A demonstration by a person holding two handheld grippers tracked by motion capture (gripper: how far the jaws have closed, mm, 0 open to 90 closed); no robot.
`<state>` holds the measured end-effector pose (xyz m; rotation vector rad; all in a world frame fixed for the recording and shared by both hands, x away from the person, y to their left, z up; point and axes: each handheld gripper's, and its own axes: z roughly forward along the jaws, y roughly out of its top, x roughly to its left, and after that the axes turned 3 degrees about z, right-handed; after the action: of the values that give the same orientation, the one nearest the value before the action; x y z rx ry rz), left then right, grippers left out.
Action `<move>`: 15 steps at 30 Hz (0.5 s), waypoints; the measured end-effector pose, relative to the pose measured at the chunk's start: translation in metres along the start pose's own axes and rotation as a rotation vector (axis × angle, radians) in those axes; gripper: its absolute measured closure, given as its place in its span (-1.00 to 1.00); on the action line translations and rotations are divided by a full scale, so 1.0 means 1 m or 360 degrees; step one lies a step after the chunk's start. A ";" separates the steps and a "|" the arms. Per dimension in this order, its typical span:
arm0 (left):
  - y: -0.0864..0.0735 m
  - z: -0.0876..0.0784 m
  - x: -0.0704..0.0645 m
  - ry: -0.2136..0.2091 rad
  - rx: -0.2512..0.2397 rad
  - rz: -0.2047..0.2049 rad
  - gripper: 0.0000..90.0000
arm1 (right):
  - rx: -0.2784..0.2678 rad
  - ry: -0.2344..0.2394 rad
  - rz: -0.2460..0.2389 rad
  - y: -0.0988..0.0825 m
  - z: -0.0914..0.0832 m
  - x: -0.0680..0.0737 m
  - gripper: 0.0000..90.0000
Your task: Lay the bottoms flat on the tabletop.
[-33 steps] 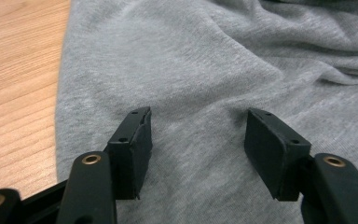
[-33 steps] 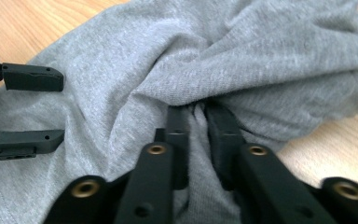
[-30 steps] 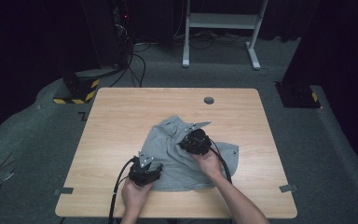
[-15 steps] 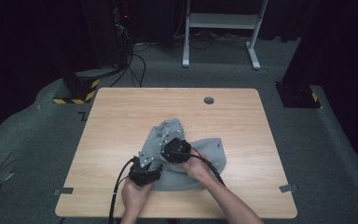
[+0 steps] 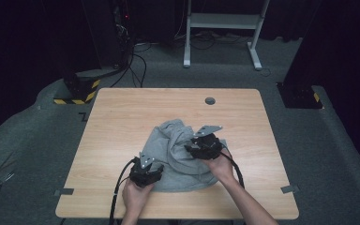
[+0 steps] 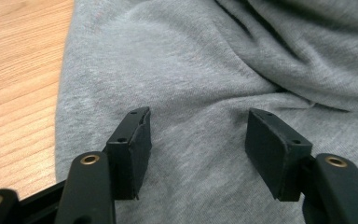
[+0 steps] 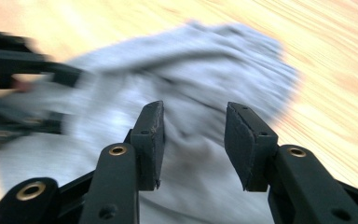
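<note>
A crumpled grey garment lies on the wooden table, near its front middle. My left gripper rests at the garment's front left corner. In the left gripper view this gripper stands open, with flat grey cloth under and between its jaws, unpinched. My right gripper hovers over the garment's right part. Its jaws have just been opening, and in the blurred right gripper view it stands open above the bunched cloth, holding nothing. The left gripper appears there at the far left.
A round cable hole sits near the table's far edge. Bare wood lies on the left, far side and right of the garment. Tape marks lie on the floor by the front corners. A white frame stands behind the table.
My right gripper swung left across the garment, then came back right and rose, opening as it went. The garment's right part now lies bunched toward the middle. The left gripper stayed put.
</note>
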<state>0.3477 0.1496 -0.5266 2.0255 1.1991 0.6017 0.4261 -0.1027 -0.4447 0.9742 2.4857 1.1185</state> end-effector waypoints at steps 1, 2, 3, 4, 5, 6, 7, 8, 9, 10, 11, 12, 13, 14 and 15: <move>0.000 0.000 0.000 0.0000 0.0000 0.0000 -0.09 | 0.0048 -0.0047 0.0096 -0.008 0.005 -0.015 0.23; 0.000 0.000 0.000 0.0001 -0.0003 -0.0004 -0.09 | 0.0076 -0.0061 0.0123 -0.012 0.011 -0.022 0.20; 0.000 0.000 0.000 0.0001 -0.0003 -0.0004 -0.09 | 0.0112 -0.0061 0.0153 -0.017 0.016 -0.027 0.17; 0.000 0.000 0.000 0.0001 -0.0003 -0.0004 -0.09 | 0.0143 -0.0045 0.0173 -0.022 0.021 -0.030 0.14; 0.000 0.000 0.000 0.0001 -0.0002 -0.0002 -0.09 | 0.0167 -0.0022 0.0170 -0.028 0.025 -0.030 0.12; 0.000 0.000 0.000 0.0001 -0.0002 -0.0002 -0.09 | 0.0200 -0.0021 0.0170 -0.031 0.027 -0.028 0.11; 0.000 0.000 0.000 0.0002 -0.0001 -0.0001 -0.09 | 0.0216 -0.0036 0.0134 -0.036 0.029 -0.026 0.11; 0.000 0.000 0.000 0.0002 -0.0001 -0.0001 -0.09 | 0.0205 -0.0066 0.0116 -0.040 0.028 -0.025 0.11; 0.000 0.000 0.000 0.0003 -0.0001 -0.0001 -0.09 | 0.0184 -0.0088 0.0130 -0.042 0.026 -0.027 0.11; 0.000 0.000 0.000 0.0003 -0.0001 -0.0001 -0.09 | 0.0167 -0.0114 0.0143 -0.043 0.025 -0.029 0.12; 0.000 0.000 0.000 0.0002 0.0000 -0.0001 -0.09 | 0.0164 -0.0158 0.0171 -0.044 0.024 -0.032 0.16; 0.000 0.000 0.000 0.0002 0.0000 -0.0001 -0.09 | 0.0164 -0.0158 0.0171 -0.044 0.024 -0.032 0.16; 0.000 0.000 0.000 0.0004 -0.0001 -0.0002 -0.09 | 0.0268 -0.0222 0.0131 -0.046 0.031 -0.038 0.46; 0.000 0.000 0.000 0.0004 -0.0001 -0.0002 -0.09 | 0.0296 -0.0219 0.0089 -0.048 0.033 -0.039 0.55; 0.000 0.000 0.000 0.0004 -0.0002 -0.0003 -0.09 | 0.0294 -0.0207 0.0048 -0.050 0.031 -0.040 0.74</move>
<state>0.3477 0.1495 -0.5267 2.0231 1.2017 0.6037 0.4464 -0.1357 -0.5042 1.0999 2.5087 0.8159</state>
